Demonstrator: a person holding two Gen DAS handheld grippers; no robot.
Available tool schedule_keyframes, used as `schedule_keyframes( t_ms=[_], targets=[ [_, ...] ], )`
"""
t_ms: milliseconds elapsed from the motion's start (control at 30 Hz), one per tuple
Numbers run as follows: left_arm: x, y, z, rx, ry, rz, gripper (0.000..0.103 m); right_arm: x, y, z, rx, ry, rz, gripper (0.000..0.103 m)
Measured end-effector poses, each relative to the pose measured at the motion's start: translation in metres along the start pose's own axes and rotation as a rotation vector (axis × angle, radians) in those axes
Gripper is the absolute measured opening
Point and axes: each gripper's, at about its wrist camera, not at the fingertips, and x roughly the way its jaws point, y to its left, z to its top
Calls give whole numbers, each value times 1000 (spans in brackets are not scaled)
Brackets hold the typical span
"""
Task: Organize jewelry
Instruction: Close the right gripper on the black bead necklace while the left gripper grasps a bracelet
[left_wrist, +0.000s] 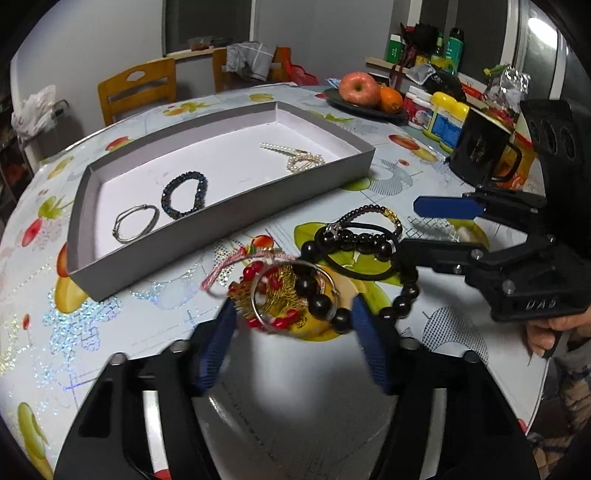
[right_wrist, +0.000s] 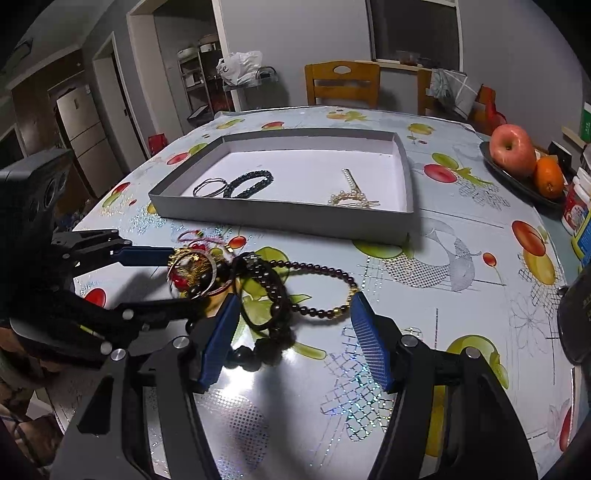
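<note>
Grey tray (right_wrist: 280, 216) lengthwise across the table, bracelets (right_wrist: 236, 182) inside.

Left wrist view: the tray (left_wrist: 221, 218) sits centre-left on the table (left_wrist: 406, 177). Inside it, a thin bangle (left_wrist: 135, 223) at lower left, a beaded bracelet (left_wrist: 184, 195) just right of it, and a pearl piece (left_wrist: 304, 162) with a pearl clip (left_wrist: 282, 148) toward the upper right. Below the tray, at frame centre, lies the jewelry pile (left_wrist: 314, 273), apparently tangled together. A fruit plate (left_wrist: 365, 109) sits upper right, behind the tray, with a mug (left_wrist: 480, 151) further right.
</note>
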Motion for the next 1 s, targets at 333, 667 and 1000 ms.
schedule_keyframes(
  t_ms=[333,667,1000],
  targets=[
    [-11,21,-5,-66,-5,-72,20,8,10,5,-43,28,-2,50],
    [-25,18,0,-33,-46,-33,57,24,4,13,-44,73,-2,14],
    [4,-5,18,81,-2,15,58,10,0,8,-25,44,3,14]
  ],
)
